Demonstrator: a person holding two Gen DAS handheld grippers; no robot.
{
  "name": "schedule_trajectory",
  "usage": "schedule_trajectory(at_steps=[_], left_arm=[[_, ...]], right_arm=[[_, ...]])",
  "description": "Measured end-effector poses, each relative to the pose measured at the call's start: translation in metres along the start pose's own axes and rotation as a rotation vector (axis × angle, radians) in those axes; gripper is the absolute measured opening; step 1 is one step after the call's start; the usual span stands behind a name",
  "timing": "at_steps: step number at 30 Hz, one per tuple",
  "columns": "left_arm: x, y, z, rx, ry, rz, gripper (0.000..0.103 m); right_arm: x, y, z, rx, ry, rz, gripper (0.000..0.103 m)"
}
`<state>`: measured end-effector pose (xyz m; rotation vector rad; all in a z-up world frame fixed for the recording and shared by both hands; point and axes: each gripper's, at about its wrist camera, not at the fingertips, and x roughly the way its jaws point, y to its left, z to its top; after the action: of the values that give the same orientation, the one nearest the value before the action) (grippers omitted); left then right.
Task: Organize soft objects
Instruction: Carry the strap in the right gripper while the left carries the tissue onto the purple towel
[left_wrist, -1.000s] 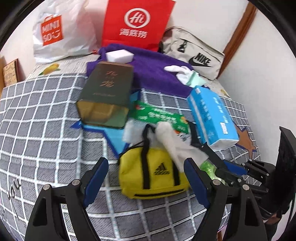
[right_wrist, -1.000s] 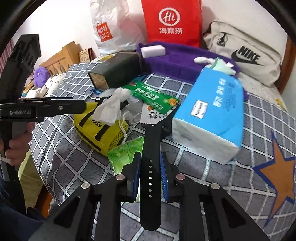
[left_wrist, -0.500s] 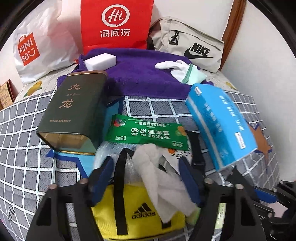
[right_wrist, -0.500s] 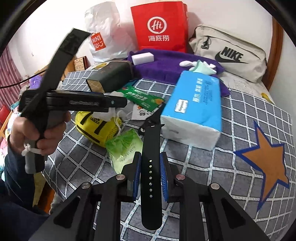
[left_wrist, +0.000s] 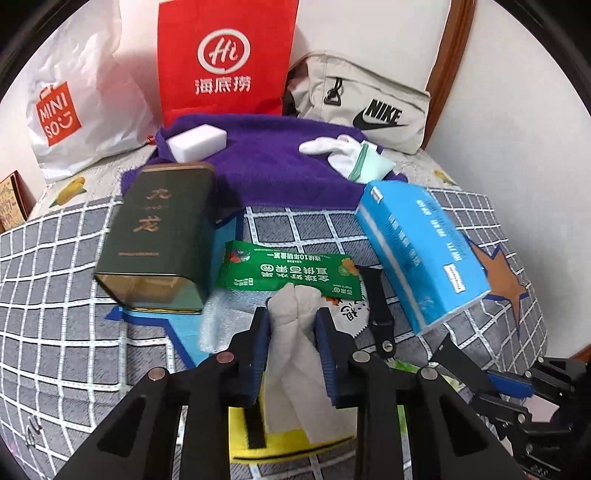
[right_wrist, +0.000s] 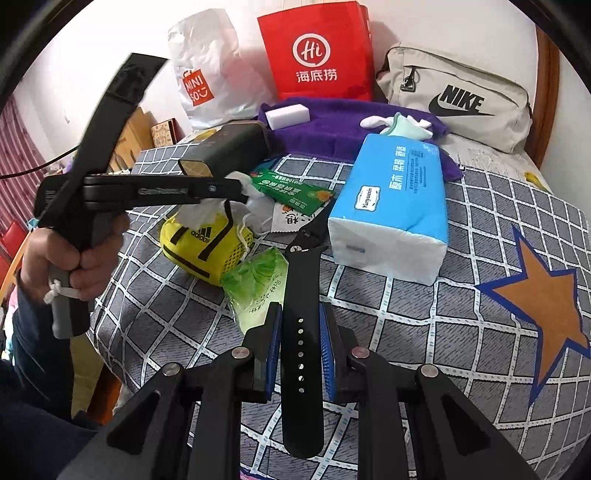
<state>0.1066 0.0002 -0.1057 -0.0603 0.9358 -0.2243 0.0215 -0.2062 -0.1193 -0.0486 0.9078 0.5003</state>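
Left gripper (left_wrist: 293, 325) jaws closing on crumpled white tissue (left_wrist: 295, 332) above small yellow bag (right_wrist: 207, 243), right gripper (right_wrist: 300, 334) squeezing long black rubber strap (right_wrist: 301, 332)

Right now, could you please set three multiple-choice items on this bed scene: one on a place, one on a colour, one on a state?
1. Where does the white block lie?
A. on the purple towel
B. on the tissue pack
C. in the yellow bag

2. What colour is the bag with the Hi logo?
A. white
B. red
C. green

3. What is the right gripper doing?
A. standing open, empty
B. shut on the black strap
C. shut on a glove

Answers: 1 A, the block rests on the towel's back edge. 2 B, its front is red. 3 B, both pads press the strap.
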Motion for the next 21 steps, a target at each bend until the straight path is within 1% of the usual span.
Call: schedule_trajectory(at_steps=[6,11,21], left_arm=[[-0.023,0.012,0.001,-0.052,-0.025,-0.043,0.025],[-0.035,0.021,0.006,-0.064,-0.043,-0.019,0.024],[-0.045,0.038,0.022,-0.110,-0.056,0.005,0.024]], right_arm=[[-0.007,0.001,0.004,-0.002,-0.016,-0.014,0.020],[-0.013,0.001,0.012,-0.001,-0.029,-0.017,0.020],[-0.021,-0.005,0.048,0.014,-0.073,-0.037,0.020]])
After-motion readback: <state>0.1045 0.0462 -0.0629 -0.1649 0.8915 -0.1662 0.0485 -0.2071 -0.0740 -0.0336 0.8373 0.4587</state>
